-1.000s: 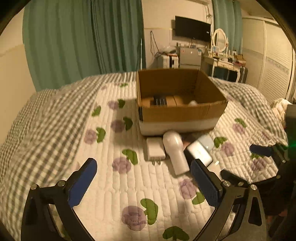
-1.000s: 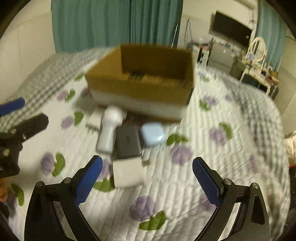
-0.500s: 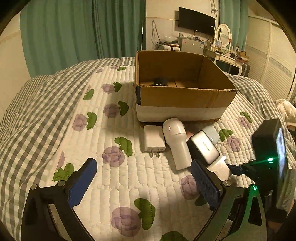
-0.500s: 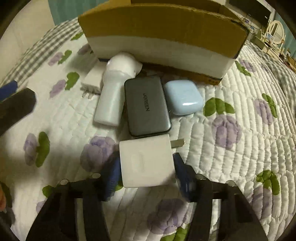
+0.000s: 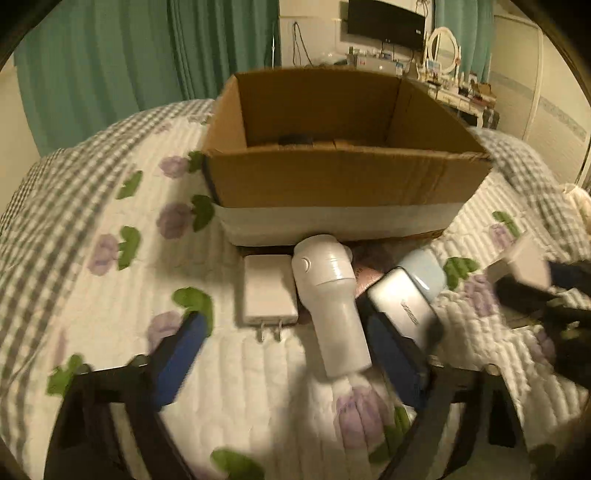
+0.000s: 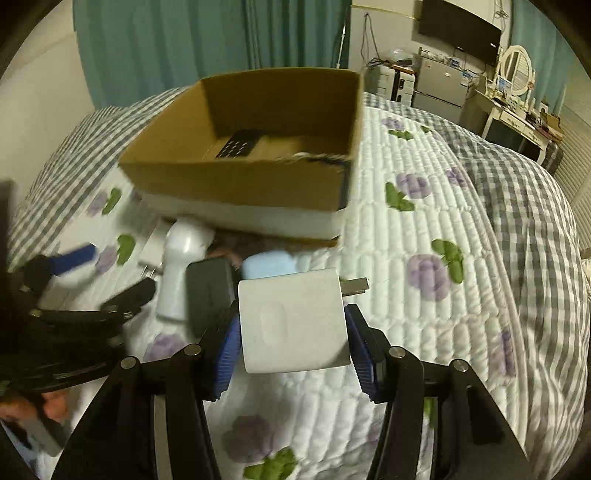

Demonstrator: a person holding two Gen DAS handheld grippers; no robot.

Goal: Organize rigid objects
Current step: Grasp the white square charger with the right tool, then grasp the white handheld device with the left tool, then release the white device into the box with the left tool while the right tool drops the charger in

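My right gripper (image 6: 293, 349) is shut on a white square charger (image 6: 291, 321), lifted above the quilt in front of the cardboard box (image 6: 236, 184); it also shows at the right of the left wrist view (image 5: 524, 264). My left gripper (image 5: 284, 358) is open, low over the quilt, its fingers on either side of a white plug adapter (image 5: 269, 288) and a white cylindrical device (image 5: 330, 299). A grey power bank (image 5: 400, 306) and a light-blue case (image 5: 424, 269) lie to their right. A black remote (image 6: 240, 146) lies inside the box.
The bed has a white floral quilt (image 6: 424, 295) and a grey checked blanket (image 6: 535, 221). Green curtains (image 5: 129, 74) hang behind. A dresser with a mirror (image 6: 517, 74) and a wall TV (image 5: 386, 22) stand at the back right.
My right gripper has lifted the white charger off the quilt and raised it toward the box. My left gripper has moved forward and down toward the adapter and white device.
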